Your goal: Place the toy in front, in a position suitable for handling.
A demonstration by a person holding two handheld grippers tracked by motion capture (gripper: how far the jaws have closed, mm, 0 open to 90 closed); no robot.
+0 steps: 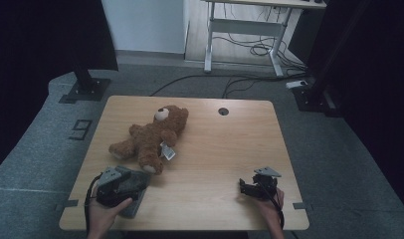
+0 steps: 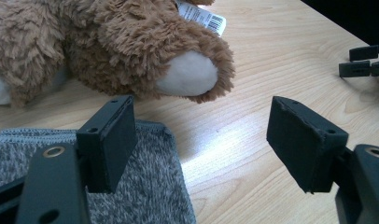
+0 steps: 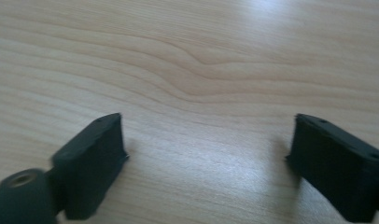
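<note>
A brown teddy bear [image 1: 152,137] lies on the wooden table [image 1: 220,149], left of centre, with a white tag at its side. Its pale-soled foot [image 2: 187,74] sits just beyond my left gripper [image 2: 201,140]. That gripper [image 1: 121,180] is open over a grey knitted cloth [image 2: 145,186] at the table's front left, its left jaw above the cloth's corner. My right gripper [image 1: 250,188] rests at the front right, open, with bare wood between its jaws [image 3: 206,154].
A round cable hole [image 1: 223,111] marks the table's far side. Behind the table stand a desk frame [image 1: 245,30] with cables on the floor and dark stands at both sides. The right gripper [image 2: 365,60] appears at the far right of the left gripper view.
</note>
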